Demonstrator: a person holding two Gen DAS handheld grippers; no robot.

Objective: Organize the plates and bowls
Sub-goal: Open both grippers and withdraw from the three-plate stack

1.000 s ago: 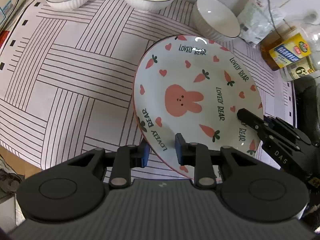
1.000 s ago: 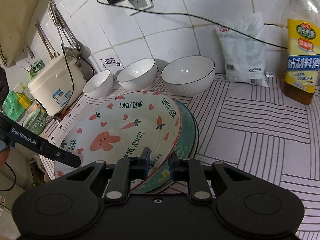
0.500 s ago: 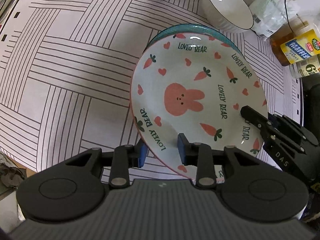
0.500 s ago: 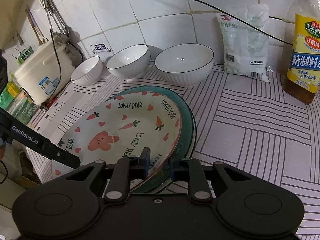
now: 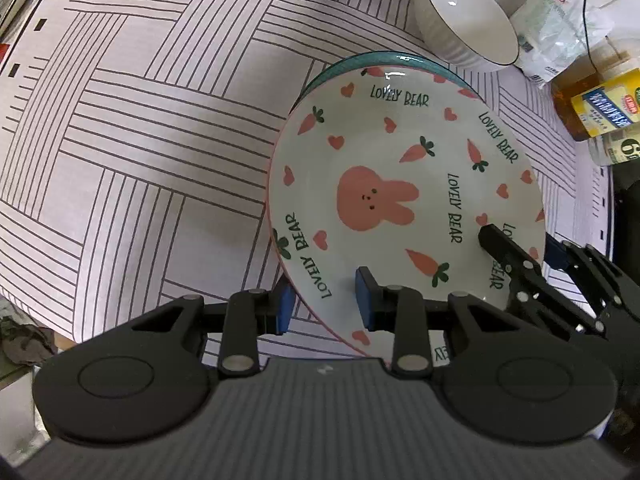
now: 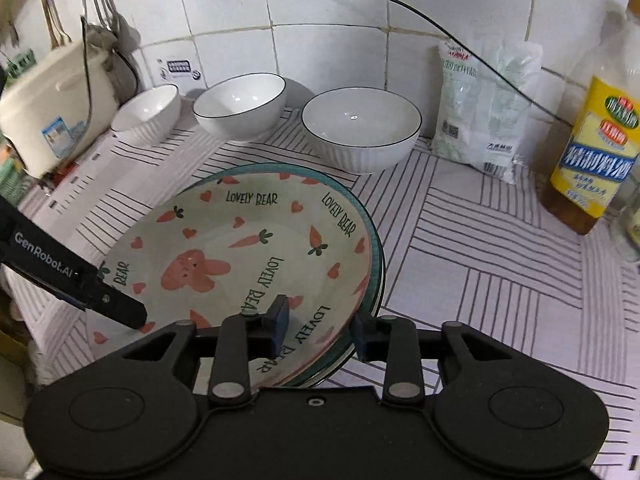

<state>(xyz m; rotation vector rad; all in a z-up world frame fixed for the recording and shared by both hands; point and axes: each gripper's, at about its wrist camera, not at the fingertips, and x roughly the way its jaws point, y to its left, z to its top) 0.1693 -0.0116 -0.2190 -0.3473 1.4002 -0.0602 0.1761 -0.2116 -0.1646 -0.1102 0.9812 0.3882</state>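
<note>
The right gripper has just been opening: its blue fingers now stand spread on either side of the near rim of the bunny plate, neither pad pressing the china, while the left gripper likewise straddles the opposite rim with a visible gap at its inner finger, its hold also let go. The plate, printed with carrots, hearts and the words "LOVELY BEAR", sits nested on a teal-rimmed plate of which only a crescent of edge shows, the pair resting on the striped cloth that covers the worktop. Beyond them three white bowls stand apart in a row against the tiled wall, with a rice cooker at one end and a packet and an oil bottle at the other. The stacking of the plates looks finished and the release appears under way; the bowls remain unsorted. The next move likely calls for both pairs of fingers to draw back clear of the rim without dragging the top plate, then a reach toward the bowls, presumably to nest them by size.
</note>
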